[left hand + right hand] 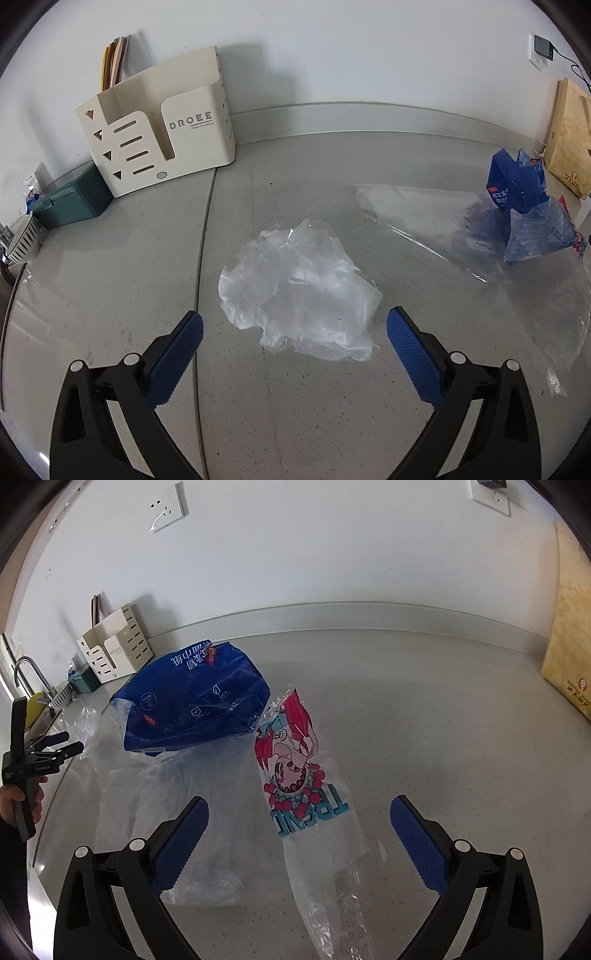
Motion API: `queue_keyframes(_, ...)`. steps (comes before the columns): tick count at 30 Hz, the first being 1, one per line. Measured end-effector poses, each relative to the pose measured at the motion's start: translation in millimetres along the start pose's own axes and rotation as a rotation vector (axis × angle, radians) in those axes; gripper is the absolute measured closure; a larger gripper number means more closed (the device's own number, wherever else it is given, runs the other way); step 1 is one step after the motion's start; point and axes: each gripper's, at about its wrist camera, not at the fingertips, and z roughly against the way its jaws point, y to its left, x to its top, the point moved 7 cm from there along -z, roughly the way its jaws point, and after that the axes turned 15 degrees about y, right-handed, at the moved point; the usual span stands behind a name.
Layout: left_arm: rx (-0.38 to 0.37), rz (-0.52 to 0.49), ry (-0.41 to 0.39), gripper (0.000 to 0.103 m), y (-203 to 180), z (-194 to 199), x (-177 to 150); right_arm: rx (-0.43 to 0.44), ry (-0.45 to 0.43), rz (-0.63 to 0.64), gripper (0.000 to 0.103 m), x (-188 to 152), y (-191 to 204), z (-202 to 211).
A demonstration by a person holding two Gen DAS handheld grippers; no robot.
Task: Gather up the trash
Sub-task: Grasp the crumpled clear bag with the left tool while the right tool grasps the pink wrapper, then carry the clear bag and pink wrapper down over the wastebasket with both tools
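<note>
I hold my left tool (294, 325) wide open, low over the grey tabletop (314, 406). Nothing is in it yet. I keep it open because the crumpled clear plastic (299, 291) is soft and wide, and both blue pads need room to go around it. The plastic lies just ahead of the tool, between the two pads.

My right tool (299, 812) is wide open too and holds nothing. I point it at the cartoon wrapper (295, 768), which lies flat on the tabletop between its pads. That wrapper is just beside the blue bag (192, 698), on the side away from the sink. The blue bag sits on a big clear sheet (177, 830). The crumpled plastic lies on the other side of the blue bag, toward the sink.

I think thin flat trash like this is hard to pinch, so I must come down close to the tabletop.
</note>
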Motion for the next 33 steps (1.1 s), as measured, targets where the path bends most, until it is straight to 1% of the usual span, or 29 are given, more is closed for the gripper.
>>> queue_keyframes(3,-0.002,-0.013,0.016,0.004,0.8,-8.7,9.1,-0.002,0.024,0.003,0.005,6.4,-0.8,-10.2)
queue_keyframes(4,-0.002,-0.02,0.02,0.004,0.7,-11.4,11.2,-0.005,0.031,0.006,0.007,8.1,-1.1,-12.9)
queue_keyframes(5,-0.005,-0.026,0.022,0.004,0.2,-13.2,12.4,-0.013,0.044,0.007,0.018,9.1,-1.9,-16.2)
queue_keyframes(6,-0.008,-0.036,0.025,0.004,-1.2,-15.4,13.8,-0.017,0.056,0.008,0.025,9.5,-2.4,-18.7)
queue_keyframes(7,-0.006,-0.049,0.032,0.004,-2.9,-18.3,15.0,-0.017,0.068,0.008,0.034,9.9,-3.1,-20.6)
queue_keyframes(9,-0.005,-0.062,0.039,0.009,-4.8,-22.9,17.1,-0.025,0.089,0.002,0.044,10.6,-5.5,-25.2)
queue_keyframes(11,-0.024,-0.055,0.041,0.016,-5.1,-26.3,17.9,-0.033,0.102,0.006,0.07,10.8,-6.1,-27.2)
queue_keyframes(12,-0.038,-0.045,0.036,0.018,-4.6,-26.5,17.9,-0.033,0.106,0.006,0.073,10.6,-6.6,-27.6)
queue_keyframes(13,-0.043,-0.039,0.031,0.02,-4.3,-26.1,17.8,-0.036,0.106,0.003,0.078,10.0,-7.3,-27.1)
queue_keyframes(14,-0.046,-0.036,0.025,0.023,-3.9,-24.8,18.1,-0.043,0.103,0.004,0.088,9.3,-7.7,-25.6)
queue_keyframes(15,-0.048,-0.035,0.015,0.025,-3.6,-22.2,18.2,-0.052,0.102,0.007,0.092,8.4,-7.9,-24.4)
queue_keyframes(16,-0.052,-0.033,0.005,0.03,-3.3,-19.0,17.9,-0.058,0.101,0.008,0.093,7.2,-8.3,-22.6)
queue_keyframes(17,-0.055,-0.03,-0.002,0.038,-3.0,-15.2,17.3,-0.064,0.095,0.005,0.093,6.4,-9.5,-20.3)
queue_keyframes(19,-0.071,-0.032,-0.006,0.043,-3.9,-8.4,14.7,-0.064,0.087,0.003,0.093,3.7,-9.3,-14.0)
queue_keyframes(20,-0.079,-0.036,-0.003,0.044,-5.6,-5.7,12.4,-0.057,0.085,0.004,0.093,2.6,-9.0,-11.4)
queue_keyframes(23,-0.069,-0.049,-0.002,0.046,-9.5,-0.2,4.8,-0.048,0.068,0.01,0.093,0.0,-5.3,0.9)
queue_keyframes(28,-0.108,-0.052,-0.018,0.047,-13.9,13.3,-10.1,-0.051,0.042,0.013,0.093,-6.7,-0.9,21.2)
queue_keyframes(33,-0.118,-0.053,-0.032,0.049,-15.9,27.7,-23.1,-0.027,0.009,0.021,0.093,-16.1,14.4,40.1)
